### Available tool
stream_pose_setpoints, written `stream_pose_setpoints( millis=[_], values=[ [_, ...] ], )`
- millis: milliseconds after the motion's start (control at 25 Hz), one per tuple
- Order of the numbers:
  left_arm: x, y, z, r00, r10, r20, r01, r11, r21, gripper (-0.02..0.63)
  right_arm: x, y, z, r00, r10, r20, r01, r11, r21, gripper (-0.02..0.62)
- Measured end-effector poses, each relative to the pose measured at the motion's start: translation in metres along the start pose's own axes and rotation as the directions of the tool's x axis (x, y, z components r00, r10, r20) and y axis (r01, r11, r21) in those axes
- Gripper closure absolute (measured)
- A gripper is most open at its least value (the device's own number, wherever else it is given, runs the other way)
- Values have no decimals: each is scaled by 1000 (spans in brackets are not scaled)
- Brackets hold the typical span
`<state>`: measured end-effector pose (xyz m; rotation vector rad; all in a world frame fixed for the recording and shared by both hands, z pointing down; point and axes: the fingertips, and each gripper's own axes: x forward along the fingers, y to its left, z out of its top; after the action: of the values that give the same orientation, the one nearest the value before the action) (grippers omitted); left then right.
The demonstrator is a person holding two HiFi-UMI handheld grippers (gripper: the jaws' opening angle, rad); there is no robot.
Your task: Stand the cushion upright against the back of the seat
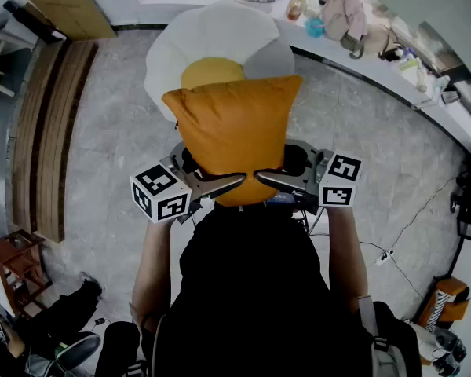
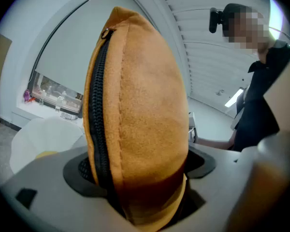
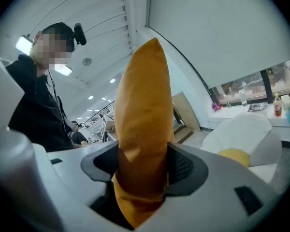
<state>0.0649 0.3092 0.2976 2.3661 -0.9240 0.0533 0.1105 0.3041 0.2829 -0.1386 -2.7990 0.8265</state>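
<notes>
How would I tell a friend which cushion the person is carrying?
Find the white egg-shaped seat on the grey floor. Just before it, the left gripper and right gripper clamp a cushion by its near edge, up in the air. It is the big orange one with a black zip, unlike the small yellow pad on the seat.

Cushion: orange-mustard, suede-like, plump, squarish, with a black zipper seen along one edge. It is held upright in the air. One bottom corner is pinched between the jaws of the left gripper, the other between those of the right gripper. The body rises above both grippers. Seat: white, rounded, yellow patch in the middle, seen beyond the cushion, ahead of both grippers. Whether the two touch cannot be told.
</notes>
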Motion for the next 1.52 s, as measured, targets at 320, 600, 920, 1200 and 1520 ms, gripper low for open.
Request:
stream_pose_setpoints(
  millis=[320,600,920,1200,1520],
  values=[
    [-30,9,-8,1000,8,10,-8,1000,-26,144,30,10,-5,1000,11,-17,-11,1000,15,289],
    [-41,17,-14,1000,2,0,-2,999,-45,144,44,10,-10,1000,4,-30,-3,999,41,285],
    [-54,20,-45,997,-28,-66,23,997,-75,129,59,19,-37,997,-25,-76,29,998,57,285],
    [-51,26,-53,996,-49,-69,41,993,-109,110,58,17,-42,998,-53,-45,56,996,76,287],
    [-25,41,-56,994,-18,-106,1,987,-163,101,45,-10,-42,998,-56,-43,59,996,72,304]
  ],
)
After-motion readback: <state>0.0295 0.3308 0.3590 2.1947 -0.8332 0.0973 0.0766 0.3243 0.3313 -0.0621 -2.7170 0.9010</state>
